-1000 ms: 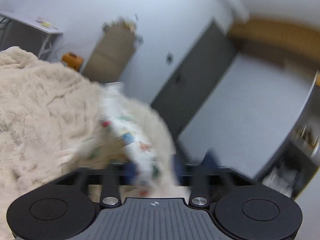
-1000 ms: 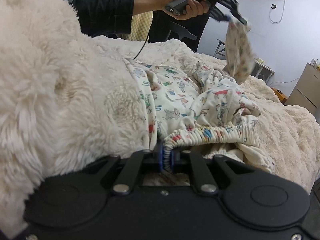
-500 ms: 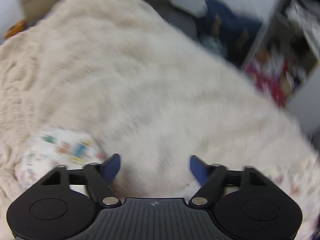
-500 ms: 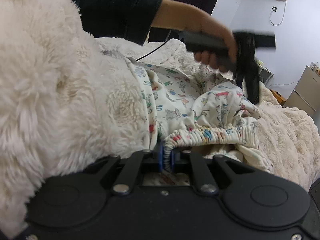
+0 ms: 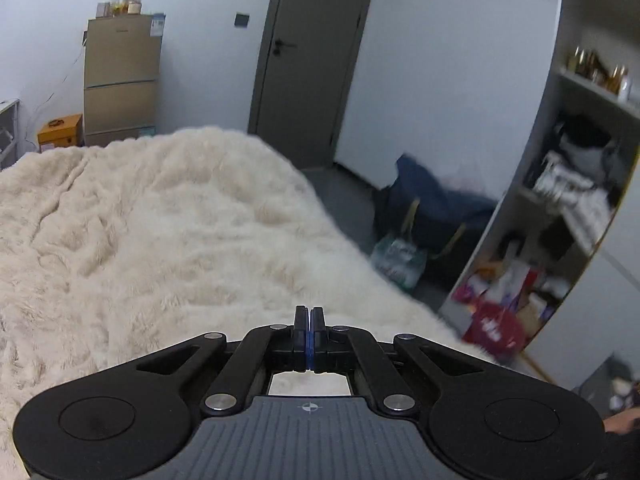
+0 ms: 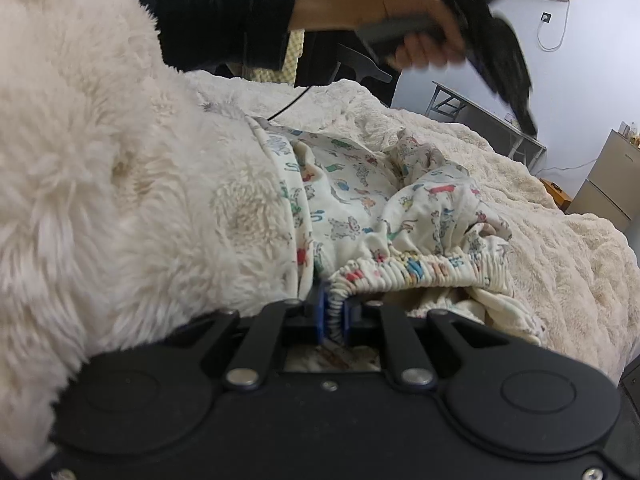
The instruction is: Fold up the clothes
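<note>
Printed children's pants (image 6: 372,208), cream with small coloured animals, lie crumpled on the fluffy cream blanket (image 6: 560,248). My right gripper (image 6: 335,312) is shut on the elastic waistband (image 6: 420,270) at its near end. My left gripper (image 5: 308,320) is shut and empty, held in the air above the blanket (image 5: 160,232). In the right wrist view it shows blurred (image 6: 496,52) in the person's hand, high above the pants. No garment shows in the left wrist view.
A raised fold of blanket (image 6: 100,180) rises left of the pants. Off the bed's far side are a grey door (image 5: 312,52), a beige fridge (image 5: 120,76), a dark blue bag (image 5: 432,208) on the floor and cluttered shelves (image 5: 560,208).
My left gripper let go of the pant leg it held up, dipped toward the blanket open, then rose and shut empty. My right gripper has stayed shut on the waistband.
</note>
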Motion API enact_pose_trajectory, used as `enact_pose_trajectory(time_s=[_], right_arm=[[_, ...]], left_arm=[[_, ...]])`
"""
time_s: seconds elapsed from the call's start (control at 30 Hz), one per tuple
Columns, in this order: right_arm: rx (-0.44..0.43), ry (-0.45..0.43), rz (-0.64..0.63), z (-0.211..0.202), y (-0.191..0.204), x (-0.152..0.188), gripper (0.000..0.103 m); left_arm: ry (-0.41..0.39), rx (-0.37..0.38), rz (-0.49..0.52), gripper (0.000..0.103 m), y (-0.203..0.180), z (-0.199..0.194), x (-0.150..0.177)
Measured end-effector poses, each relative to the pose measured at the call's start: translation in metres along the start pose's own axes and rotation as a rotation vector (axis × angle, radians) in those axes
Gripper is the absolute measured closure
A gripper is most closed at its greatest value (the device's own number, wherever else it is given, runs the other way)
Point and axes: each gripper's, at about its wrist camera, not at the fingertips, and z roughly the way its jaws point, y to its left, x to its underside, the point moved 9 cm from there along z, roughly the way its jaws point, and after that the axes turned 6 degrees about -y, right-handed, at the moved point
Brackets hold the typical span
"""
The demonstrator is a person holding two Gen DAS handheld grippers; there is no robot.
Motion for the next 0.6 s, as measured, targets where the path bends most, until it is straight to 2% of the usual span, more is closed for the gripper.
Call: enact_pose_trajectory(time_s=[0.03, 0.07, 0.13, 0.3, 0.37, 0.43, 0.5, 0.53, 0.57, 0.6], right_arm=[[0.000, 0.001, 0.000, 0.000, 0.000, 0.000, 0.094], [0.000, 0.001, 0.000, 0.000, 0.001, 0.000, 0.094], [0.002, 0.003, -0.001, 0.002, 0.000, 0.000, 0.094], [0.004, 0.003, 0.001, 0.001, 0.000, 0.000, 0.093], [0.005, 0.004, -0.002, 0.002, 0.000, 0.000, 0.093], [0.007, 0.005, -0.006, 0.002, 0.000, 0.000, 0.093], [0.007, 0.005, -0.006, 0.002, 0.000, 0.001, 0.093], [0.007, 0.005, -0.005, 0.002, 0.000, 0.001, 0.093], [0.007, 0.005, -0.004, 0.001, 0.000, 0.001, 0.093], [0.007, 0.005, -0.004, 0.001, 0.000, 0.001, 0.093]], left_arm=[[0.021, -0.002, 0.003, 0.085, -0.002, 0.002, 0.003], [0.054, -0.009, 0.019, 0.060, -0.006, 0.009, 0.009], [0.121, -0.025, 0.051, 0.040, -0.012, 0.022, 0.021], [0.286, -0.064, 0.129, 0.040, -0.028, 0.053, 0.052], [0.389, -0.097, 0.165, 0.040, -0.024, 0.074, 0.077], [0.469, -0.101, 0.181, 0.043, -0.021, 0.089, 0.098], [0.547, -0.073, 0.213, 0.064, -0.020, 0.097, 0.128], [0.560, -0.066, 0.221, 0.092, -0.019, 0.099, 0.135], [0.560, -0.046, 0.243, 0.103, -0.021, 0.099, 0.139], [0.547, -0.022, 0.269, 0.103, -0.025, 0.096, 0.142]])
